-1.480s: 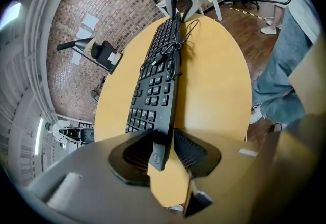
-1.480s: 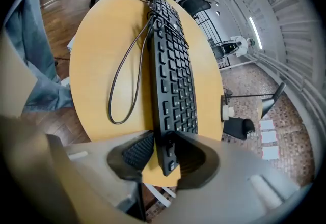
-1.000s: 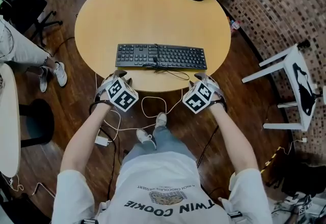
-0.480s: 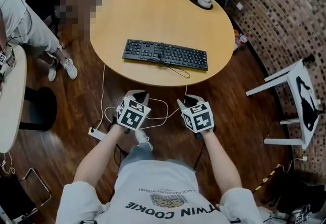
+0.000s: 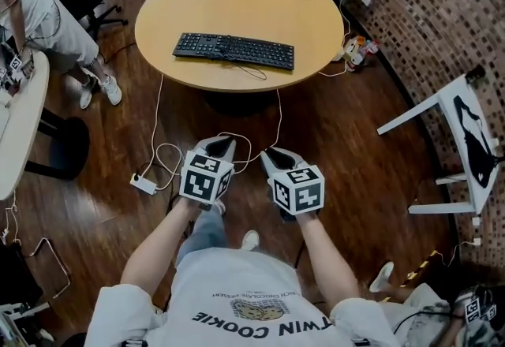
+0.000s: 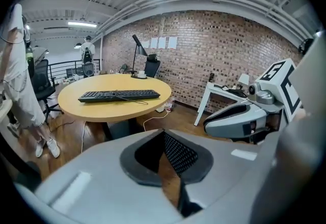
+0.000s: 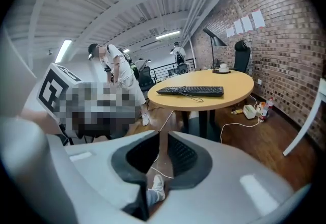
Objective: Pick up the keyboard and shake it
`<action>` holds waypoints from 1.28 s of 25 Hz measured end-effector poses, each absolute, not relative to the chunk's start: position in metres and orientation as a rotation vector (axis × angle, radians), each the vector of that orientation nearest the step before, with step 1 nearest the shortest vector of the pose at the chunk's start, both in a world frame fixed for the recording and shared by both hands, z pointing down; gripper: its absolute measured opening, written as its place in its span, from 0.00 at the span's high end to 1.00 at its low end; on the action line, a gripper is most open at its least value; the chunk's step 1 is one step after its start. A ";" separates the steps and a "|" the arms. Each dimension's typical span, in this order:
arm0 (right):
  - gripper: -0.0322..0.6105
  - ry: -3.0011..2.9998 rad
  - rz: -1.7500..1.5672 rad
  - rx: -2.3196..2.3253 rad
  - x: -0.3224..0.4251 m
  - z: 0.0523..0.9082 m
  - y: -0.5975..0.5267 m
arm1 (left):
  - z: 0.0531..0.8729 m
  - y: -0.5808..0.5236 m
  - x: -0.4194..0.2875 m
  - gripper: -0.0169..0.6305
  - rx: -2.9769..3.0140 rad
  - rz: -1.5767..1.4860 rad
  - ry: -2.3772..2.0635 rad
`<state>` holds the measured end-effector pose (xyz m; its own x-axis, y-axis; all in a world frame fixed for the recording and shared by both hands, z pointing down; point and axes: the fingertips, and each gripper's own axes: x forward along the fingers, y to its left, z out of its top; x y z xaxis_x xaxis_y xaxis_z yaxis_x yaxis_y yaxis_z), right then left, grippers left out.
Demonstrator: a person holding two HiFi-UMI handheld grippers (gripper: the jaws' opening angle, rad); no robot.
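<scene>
Left gripper view, left gripper (image 6: 164, 136): the two dark pads meet at the tips, closed, with nothing between them.
Right gripper view, right gripper (image 7: 162, 147): the jaws are closing and a narrow slit is left between the pads. Only floor and a shoe show through it, so it holds nothing.
Both grippers, position: side by side in front of the person's body, low over the wooden floor and well apart from the table (image 5: 229, 2).
Keyboard (image 5: 233, 50): it lies flat on the round table toward the near edge, untouched, with a thin cable curling on the tabletop just in front of it.
Step in hand: judged as the approach; neither the pick-up nor the shake has begun.
How to do it well: the jaws probably need to open before they reach the table. Taking the keyboard at its two short ends should lift it level, clamping on the frame rather than the keys. The trailing cable wants slack so it does not snag in the shake.
Risk: a grip at one end alone would likely let the long board sag or twist out.
Head view only: it shows how far the grippers stand from the table, plus the power strip (image 5: 143, 184) and its cords on the floor and the white stand (image 5: 456, 113) at the right.
Gripper views only: they show how the pads stand. They also show the brick wall (image 6: 204, 55), the desk lamp (image 6: 138, 47) at the table's far side, and a person (image 7: 119, 75) standing beyond.
</scene>
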<state>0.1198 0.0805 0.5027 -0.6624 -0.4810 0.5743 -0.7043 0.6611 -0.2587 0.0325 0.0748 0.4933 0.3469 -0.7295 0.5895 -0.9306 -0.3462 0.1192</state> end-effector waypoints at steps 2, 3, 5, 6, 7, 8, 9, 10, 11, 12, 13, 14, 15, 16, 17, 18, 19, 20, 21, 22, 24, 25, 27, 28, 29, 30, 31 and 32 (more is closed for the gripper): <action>0.87 -2.436 0.641 0.912 0.131 0.497 0.106 | 0.484 0.098 0.055 0.96 2.184 0.599 -1.478; 0.88 -2.447 0.635 0.911 0.136 0.493 0.117 | 0.480 0.108 0.065 0.96 2.179 0.582 -1.491; 0.88 -2.472 0.635 0.916 0.145 0.487 0.137 | 0.472 0.127 0.082 0.96 2.165 0.541 -1.509; 0.88 -2.485 0.641 0.919 0.150 0.484 0.146 | 0.469 0.136 0.091 0.96 2.161 0.523 -1.514; 0.89 -2.497 0.651 0.922 0.154 0.481 0.154 | 0.466 0.146 0.098 0.96 2.159 0.509 -1.520; 0.89 -2.507 0.664 0.924 0.156 0.477 0.163 | 0.463 0.155 0.104 0.96 2.159 0.501 -1.529; 0.90 -2.517 0.678 0.927 0.158 0.474 0.171 | 0.461 0.165 0.109 0.96 2.161 0.497 -1.539; 0.91 -2.525 0.690 0.929 0.159 0.472 0.179 | 0.459 0.174 0.113 0.96 2.162 0.493 -1.548; 0.92 -2.532 0.696 0.933 0.159 0.469 0.187 | 0.458 0.183 0.116 0.96 2.161 0.489 -1.555; 0.93 -2.538 0.698 0.936 0.158 0.467 0.194 | 0.457 0.191 0.117 0.96 2.160 0.485 -1.560; 0.93 -2.543 0.698 0.937 0.156 0.466 0.201 | 0.458 0.200 0.116 0.96 2.157 0.482 -1.563; 0.93 -2.546 0.696 0.936 0.153 0.466 0.209 | 0.459 0.207 0.115 0.96 2.153 0.478 -1.565; 0.93 -2.548 0.690 0.934 0.150 0.465 0.216 | 0.459 0.215 0.113 0.96 2.148 0.472 -1.568; 0.93 -2.548 0.678 0.931 0.146 0.465 0.223 | 0.459 0.222 0.111 0.96 2.144 0.466 -1.572; 0.93 -2.548 0.665 0.928 0.142 0.464 0.229 | 0.457 0.228 0.107 0.96 2.140 0.459 -1.578; 0.93 -2.548 0.655 0.927 0.138 0.463 0.235 | 0.456 0.234 0.104 0.96 2.135 0.451 -1.587; 0.93 -2.549 0.651 0.928 0.134 0.461 0.240 | 0.453 0.240 0.100 0.96 2.130 0.442 -1.594; 0.93 -2.549 0.649 0.931 0.130 0.459 0.244 | 0.451 0.245 0.096 0.96 2.126 0.432 -1.600; 0.93 -2.549 0.648 0.935 0.126 0.457 0.249 | 0.450 0.251 0.092 0.96 2.121 0.422 -1.603; 0.93 -2.548 0.645 0.940 0.121 0.455 0.255 | 0.449 0.256 0.088 0.96 2.118 0.415 -1.603; 0.93 -2.546 0.631 0.949 0.112 0.453 0.267 | 0.448 0.268 0.080 0.96 2.116 0.408 -1.601; 0.93 -2.544 0.621 0.954 0.109 0.452 0.273 | 0.448 0.272 0.077 0.96 2.118 0.405 -1.599; 0.93 -2.540 0.600 0.965 0.106 0.450 0.280 | 0.447 0.279 0.075 0.96 2.126 0.398 -1.590; 0.93 -2.537 0.596 0.970 0.105 0.450 0.283 | 0.446 0.282 0.075 0.96 2.132 0.397 -1.585; 0.93 -2.535 0.595 0.976 0.105 0.449 0.285 | 0.445 0.284 0.075 0.96 2.138 0.398 -1.582; 0.93 -2.531 0.597 0.981 0.105 0.449 0.288 | 0.443 0.287 0.075 0.96 2.143 0.399 -1.579; 0.93 -2.529 0.599 0.986 0.105 0.448 0.290 | 0.442 0.290 0.075 0.96 2.147 0.401 -1.575; 0.93 -2.528 0.600 0.991 0.104 0.447 0.292 | 0.441 0.292 0.075 0.96 2.149 0.403 -1.572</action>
